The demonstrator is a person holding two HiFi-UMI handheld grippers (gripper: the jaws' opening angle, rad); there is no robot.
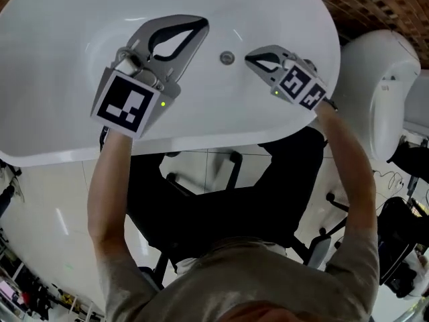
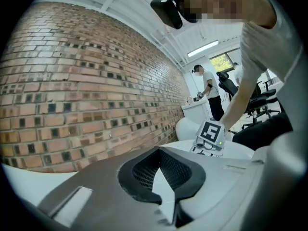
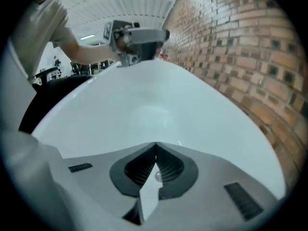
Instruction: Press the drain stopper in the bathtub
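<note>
A white bathtub (image 1: 60, 59) fills the upper part of the head view, its inside smooth and bare. Below its rim, at the lower left, lies a glossy white floor (image 1: 47, 213). A black office chair (image 1: 221, 200) stands at the centre under the rim. A brick wall (image 2: 72, 81) runs along the far side of the tub and takes up the left of the left gripper view. At the right edge of the head view sits a rounded white fixture (image 1: 385, 86).

The left gripper (image 1: 200, 27) is held over the tub at the upper centre-left. Its jaws are closed tip to tip and hold nothing; only the loop-shaped opening behind the tips stays clear. The drain stopper (image 1: 227, 58), a small round metal disc, lies on the tub floor at the upper centre. It is down and to the right of the left tips and apart from them. The right gripper (image 1: 249, 59) points left at it, with its tips just beside the stopper and a sliver of white showing between them. Its jaws are likewise pressed together and empty.
</note>
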